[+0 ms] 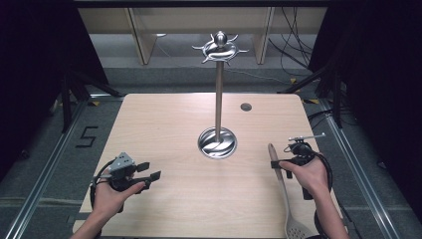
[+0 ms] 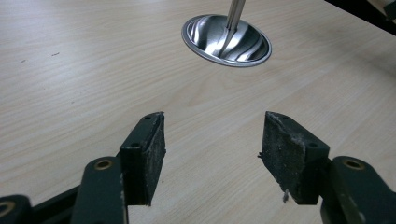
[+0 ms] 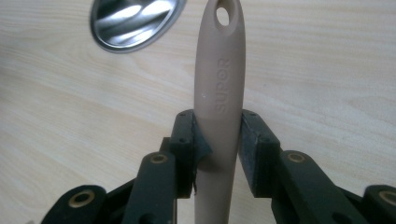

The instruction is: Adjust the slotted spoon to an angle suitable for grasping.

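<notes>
Surveying the table point(image 1: 164, 129) from the high view, we list a pale wood top with all four edges in sight and dark floor beyond them. Bare wood runs wide across the left half and along the near edge between the two hands — ample room there. One fixed obstacle: a steel utensil stand point(image 1: 217, 89), its round base near the centre, its pole upright, a crown of hooks at the top. A small dark disc point(image 1: 246, 106) lies near the far edge, right of the pole.

Item, left gripper point(image 1: 152, 172): held at the near left corner, well apart from the stand. Its jaws are spread wide with nothing between them; in the left gripper view point(image 2: 210, 154) bare wood shows in the gap and the stand's base sits ahead beyond them.

Item, right gripper point(image 1: 275, 165): held near the right edge. Its jaws are drawn in narrow and clamped on the slotted spatula point(image 1: 283, 191). In the right gripper view point(image 3: 217, 154) both pads press the sides of the tan handle point(image 3: 219, 84), which stands straight up between them, its hanging hole past the pads and lettering on its face.

Item, spatula: seen from above, the handle end points away toward the stand's base, just past the jaws; the slotted head trails back toward the near edge, beside our right forearm. Whether the head rests on the wood we cannot tell.
</notes>
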Demonstrator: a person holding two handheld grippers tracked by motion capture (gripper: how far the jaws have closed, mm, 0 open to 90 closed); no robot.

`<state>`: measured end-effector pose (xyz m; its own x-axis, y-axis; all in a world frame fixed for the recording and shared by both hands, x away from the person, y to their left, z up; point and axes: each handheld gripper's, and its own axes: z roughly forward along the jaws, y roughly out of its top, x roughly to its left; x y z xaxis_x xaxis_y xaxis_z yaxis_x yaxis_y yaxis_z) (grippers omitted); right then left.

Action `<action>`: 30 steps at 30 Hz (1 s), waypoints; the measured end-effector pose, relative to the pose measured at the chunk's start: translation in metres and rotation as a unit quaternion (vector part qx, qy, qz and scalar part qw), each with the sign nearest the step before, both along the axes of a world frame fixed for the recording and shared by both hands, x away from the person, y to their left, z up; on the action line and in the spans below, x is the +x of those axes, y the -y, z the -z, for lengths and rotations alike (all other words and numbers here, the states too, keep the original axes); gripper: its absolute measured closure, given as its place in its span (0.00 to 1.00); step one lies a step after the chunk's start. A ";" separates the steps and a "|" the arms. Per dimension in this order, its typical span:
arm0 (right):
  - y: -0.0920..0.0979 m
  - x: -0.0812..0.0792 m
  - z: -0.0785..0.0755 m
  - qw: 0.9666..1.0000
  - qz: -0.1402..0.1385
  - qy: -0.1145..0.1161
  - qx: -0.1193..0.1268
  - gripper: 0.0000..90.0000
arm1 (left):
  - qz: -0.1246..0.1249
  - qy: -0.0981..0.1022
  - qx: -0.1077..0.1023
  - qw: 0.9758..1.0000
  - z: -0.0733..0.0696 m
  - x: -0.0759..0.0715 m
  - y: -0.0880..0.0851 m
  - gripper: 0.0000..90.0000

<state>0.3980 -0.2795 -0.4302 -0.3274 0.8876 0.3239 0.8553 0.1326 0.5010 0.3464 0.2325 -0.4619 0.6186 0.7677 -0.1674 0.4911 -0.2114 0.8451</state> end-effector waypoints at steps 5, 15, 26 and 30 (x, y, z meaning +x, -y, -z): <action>-0.003 -0.015 -0.013 1.000 0.024 0.007 0.012 0.77 | -0.001 -0.001 0.006 1.000 0.000 -0.001 0.001 0.43; -0.002 -0.026 -0.031 0.998 0.008 0.065 0.023 0.77 | -0.002 -0.001 0.005 1.000 0.000 -0.001 0.001 0.43; 0.010 -0.040 -0.040 0.987 -0.005 0.151 0.055 0.77 | 0.006 -0.002 -0.003 1.000 0.000 0.001 0.005 0.43; 0.012 -0.044 -0.044 0.985 -0.009 0.158 0.066 0.77 | 0.007 -0.003 0.000 1.000 0.001 0.002 0.006 0.43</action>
<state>0.3537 -0.2914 -0.3867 -0.4447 0.8384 0.3151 0.6523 0.0620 0.7554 0.3486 0.2263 -0.4626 0.6276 0.7594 -0.1717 0.4935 -0.2174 0.8421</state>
